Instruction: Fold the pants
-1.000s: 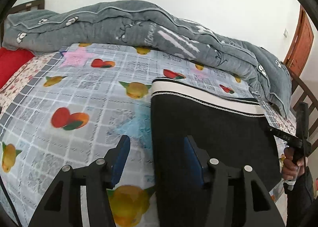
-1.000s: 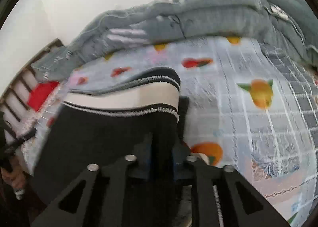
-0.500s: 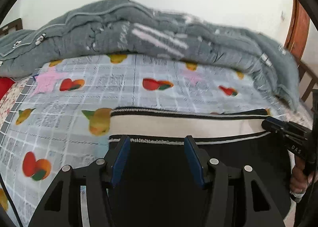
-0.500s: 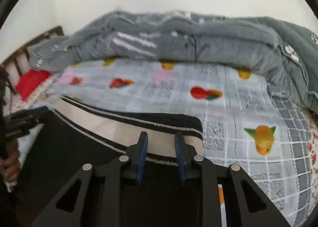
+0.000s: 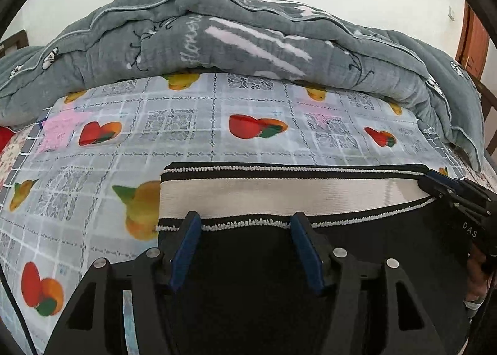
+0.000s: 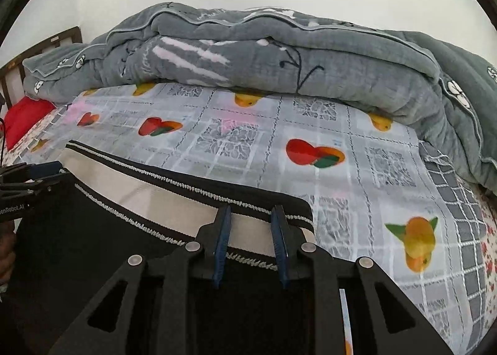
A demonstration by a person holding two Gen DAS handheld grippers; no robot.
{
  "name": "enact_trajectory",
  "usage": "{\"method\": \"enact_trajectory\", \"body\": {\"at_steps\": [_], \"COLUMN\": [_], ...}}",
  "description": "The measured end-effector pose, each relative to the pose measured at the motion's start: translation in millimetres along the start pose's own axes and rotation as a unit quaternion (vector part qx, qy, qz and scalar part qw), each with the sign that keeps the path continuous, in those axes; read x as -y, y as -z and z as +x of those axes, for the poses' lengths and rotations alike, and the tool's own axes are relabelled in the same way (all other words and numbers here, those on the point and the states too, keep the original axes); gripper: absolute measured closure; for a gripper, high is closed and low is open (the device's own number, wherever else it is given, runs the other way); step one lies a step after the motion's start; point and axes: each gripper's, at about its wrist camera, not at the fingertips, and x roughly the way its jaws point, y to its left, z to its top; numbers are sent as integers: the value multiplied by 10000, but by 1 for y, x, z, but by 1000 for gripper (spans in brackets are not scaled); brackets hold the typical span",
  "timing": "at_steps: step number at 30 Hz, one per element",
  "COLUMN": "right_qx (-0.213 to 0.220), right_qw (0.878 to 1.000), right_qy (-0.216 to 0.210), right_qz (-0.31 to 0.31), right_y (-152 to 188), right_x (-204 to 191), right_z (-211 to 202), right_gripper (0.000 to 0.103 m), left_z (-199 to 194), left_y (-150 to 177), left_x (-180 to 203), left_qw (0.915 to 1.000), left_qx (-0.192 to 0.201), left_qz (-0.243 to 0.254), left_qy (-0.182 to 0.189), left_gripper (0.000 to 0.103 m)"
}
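Left wrist view: pants (image 5: 248, 261) lie flat on the bed (image 5: 192, 137), waistband (image 5: 279, 196) toward the quilt (image 5: 217, 35). Left tongs (image 5: 245, 224) released over black fabric. Right tongs (image 6: 250, 221) released, straddling the waistband corner.

Black pants (image 5: 248, 286) w/ wide cream waistband (image 5: 279, 196), edged top & bottom by black bands w/ white stitching. Laid flat on the bed, waistband end toward 12 o'clock, running straight across 9 to 3. Body of the garment runs back toward 6 o'clock, out of view. Fabric smooth, no obvious creases. Right wrist view: same waistband (image 6: 174, 199) slants from 9 down toward 3.
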Motion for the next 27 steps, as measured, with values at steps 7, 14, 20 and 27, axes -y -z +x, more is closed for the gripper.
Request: {"method": "enact_trajectory", "body": {"at_steps": [7, 14, 20, 27], "right_qx": [11, 38, -141, -371], "right_qw": [9999, 9998, 9998, 9991], "right_qy": [88, 118, -76, -200], "right_qz": [-143, -180, -84, 32], "right_y": [-17, -24, -26, 22], "right_x": [-7, -10, -5, -3], "right_z": [22, 32, 22, -42], "right_gripper": [78, 78, 73, 56], "left_z": [19, 29, 17, -43], "left_y": [-12, -14, -11, 48], "left_x": [-5, -1, -3, -6], "left_qw": [10000, 9997, 9993, 9996], "left_qx": [-27, -90, -312, -242], "left_qz": [2, 65, 136, 130], "left_qy": [-74, -224, -125, -42], "left_gripper": [35, 26, 23, 23]}}
